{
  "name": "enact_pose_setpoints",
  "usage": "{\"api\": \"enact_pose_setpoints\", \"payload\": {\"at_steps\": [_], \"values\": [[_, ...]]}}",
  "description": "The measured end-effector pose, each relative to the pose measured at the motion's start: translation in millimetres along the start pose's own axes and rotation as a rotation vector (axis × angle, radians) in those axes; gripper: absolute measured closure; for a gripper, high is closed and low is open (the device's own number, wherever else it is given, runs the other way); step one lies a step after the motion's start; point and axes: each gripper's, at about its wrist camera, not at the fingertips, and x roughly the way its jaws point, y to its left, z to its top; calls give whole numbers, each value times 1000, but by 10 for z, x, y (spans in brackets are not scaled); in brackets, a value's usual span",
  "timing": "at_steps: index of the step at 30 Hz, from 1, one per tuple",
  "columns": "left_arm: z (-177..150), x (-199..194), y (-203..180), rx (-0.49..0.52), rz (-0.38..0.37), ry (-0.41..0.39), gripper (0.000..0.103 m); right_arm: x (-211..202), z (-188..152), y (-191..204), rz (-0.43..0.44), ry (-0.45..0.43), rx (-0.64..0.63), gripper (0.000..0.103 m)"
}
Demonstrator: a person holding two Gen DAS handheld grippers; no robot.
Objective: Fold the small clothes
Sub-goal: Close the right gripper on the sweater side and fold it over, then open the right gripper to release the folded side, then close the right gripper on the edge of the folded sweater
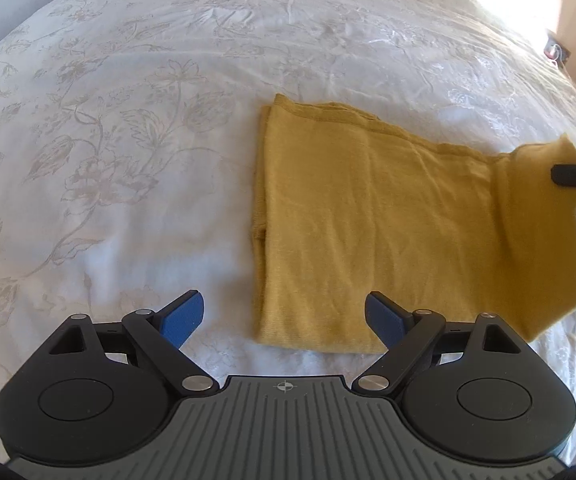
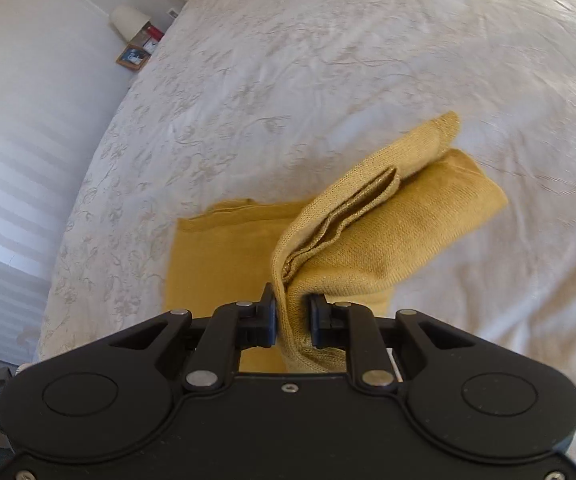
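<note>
A mustard knit garment (image 1: pixel 368 220) lay partly folded on the floral bedspread (image 1: pixel 128 120), ahead of the left gripper (image 1: pixel 284 318), whose jaws stood wide. The right gripper (image 2: pixel 293 322) pinched its lifted, bunched end between near-closed jaws.

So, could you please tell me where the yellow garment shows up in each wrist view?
Left wrist: the garment lies right of centre, ahead of the open left gripper, its right end lifted.
Right wrist: the garment is at centre, pinched in the right gripper.
Shared landmark: the floral bedspread.
</note>
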Motion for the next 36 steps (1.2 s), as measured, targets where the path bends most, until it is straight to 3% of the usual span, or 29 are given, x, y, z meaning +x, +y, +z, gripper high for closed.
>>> {"api": "enact_pose_setpoints", "payload": {"at_steps": [7,10,12,16,20,22,24,26,32,36], "values": [[-3,-18,503,-43,-4,-5,15,662,38,747,38,64,-84,78],[-54,-34,717,-71,1,1,15,1021,-52,999,23,126,-127,79],[-87,-44,843,-90,3,6,15,1231,-138,1139,17,168,-144,85],[-144,-61,1059,-132,2,10,15,1499,-318,1359,-12,216,-201,82],[-126,-67,1173,-164,-27,9,15,1424,-396,1465,51,183,-205,79],[-69,-67,1188,-166,-39,-1,15,1283,-418,1476,23,146,-229,76],[15,-57,1173,-162,-64,-13,15,1147,-460,1506,-31,117,-296,46],[111,-36,1142,-158,-90,-22,15,1045,-561,1539,-85,110,-381,38],[360,41,989,-124,-109,-42,15,1113,-986,1675,-176,156,-608,37],[396,58,970,-148,-131,-27,15,1227,-1249,1769,-184,170,-739,38]]}}
